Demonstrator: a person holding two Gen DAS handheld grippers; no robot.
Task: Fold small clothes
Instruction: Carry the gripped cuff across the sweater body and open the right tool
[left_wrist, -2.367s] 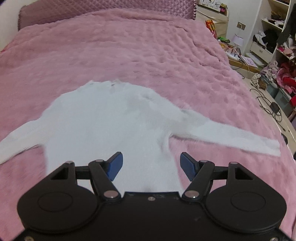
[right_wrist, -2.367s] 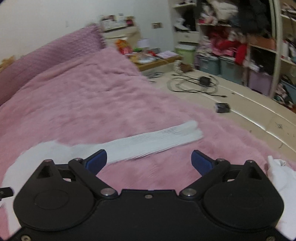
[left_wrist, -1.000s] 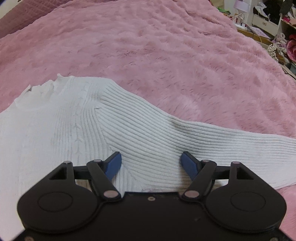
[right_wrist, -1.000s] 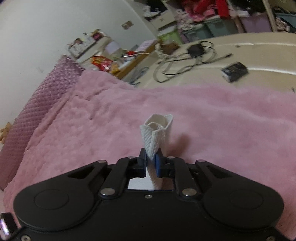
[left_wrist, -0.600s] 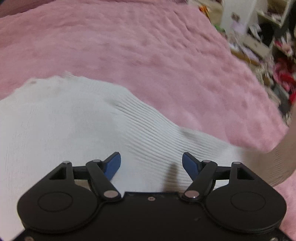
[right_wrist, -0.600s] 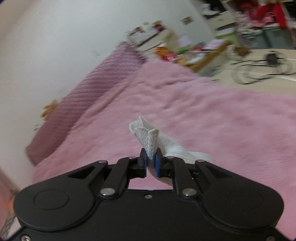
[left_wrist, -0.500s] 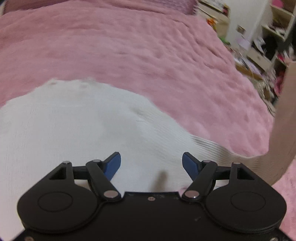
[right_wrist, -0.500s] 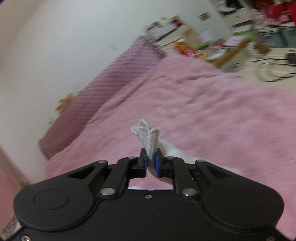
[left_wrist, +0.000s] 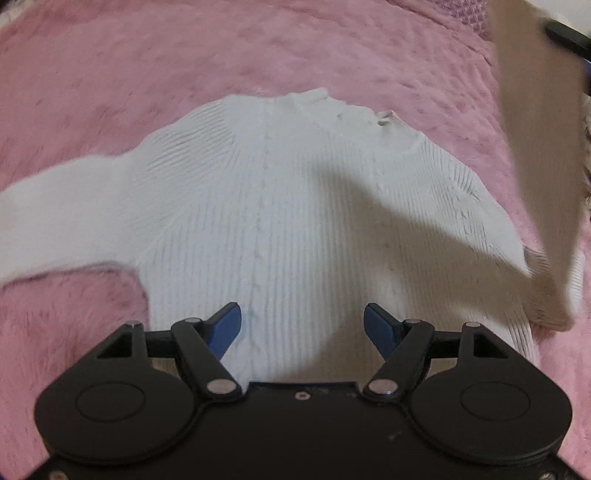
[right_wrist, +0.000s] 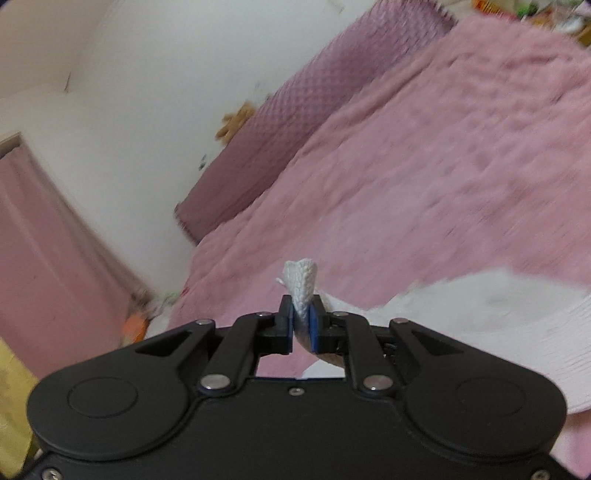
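Observation:
A white ribbed sweater (left_wrist: 280, 221) lies flat on the pink fuzzy bedspread (left_wrist: 147, 66), collar away from me. My left gripper (left_wrist: 303, 325) hovers open over the sweater's lower chest with nothing between its blue pads. The sweater's right sleeve (left_wrist: 543, 147) is lifted and hangs as a blurred band at the right edge. In the right wrist view my right gripper (right_wrist: 302, 325) is shut on the sleeve's cuff (right_wrist: 301, 284), which sticks up between the pads. The sweater's body (right_wrist: 480, 325) shows low on the right there. The left sleeve (left_wrist: 55, 221) lies spread to the left.
A purple quilted headboard cushion (right_wrist: 295, 122) runs along the white wall (right_wrist: 129, 92). A pink curtain or door (right_wrist: 44, 258) stands at the left, with small clutter on the floor near the bed's corner (right_wrist: 144, 314). Pink bedspread (right_wrist: 443, 166) stretches beyond the sweater.
My right gripper has swung left, carrying the cuff up over the sweater. My left gripper has slid left from the right shoulder to the sweater's centre, and stays open.

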